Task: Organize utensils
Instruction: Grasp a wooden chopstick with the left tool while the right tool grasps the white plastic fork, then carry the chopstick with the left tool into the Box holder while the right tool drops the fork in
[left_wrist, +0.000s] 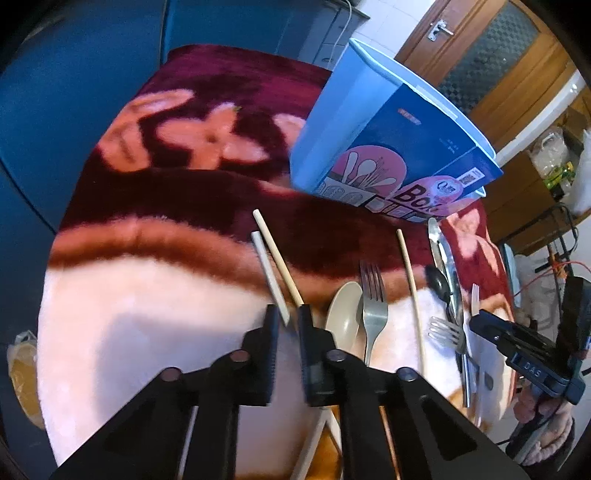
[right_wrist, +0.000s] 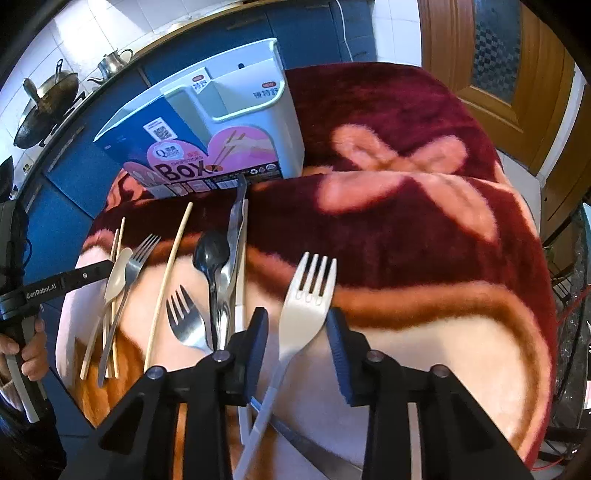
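1. Right now the white fork (right_wrist: 308, 295) lies on the blanket (right_wrist: 424, 229) in the lower middle of the right wrist view. Its prongs point to the top of the frame, and its handle runs down toward the lower left.
2. The right gripper (right_wrist: 297, 332) sits over the fork's neck with one jaw on each side. Both jaws are apart from the fork, so it is not pinched yet.
3. The long way of the fork goes along the jaws, so I think a straight squeeze would catch it.
4. The left gripper (left_wrist: 287, 317) is well apart from the fork. Its jaws are nearly together around the end of the white chopstick (left_wrist: 267, 273). I cannot tell if they pinch it.
5. The box (right_wrist: 229, 147) stands in the upper left, past the fork's prongs.
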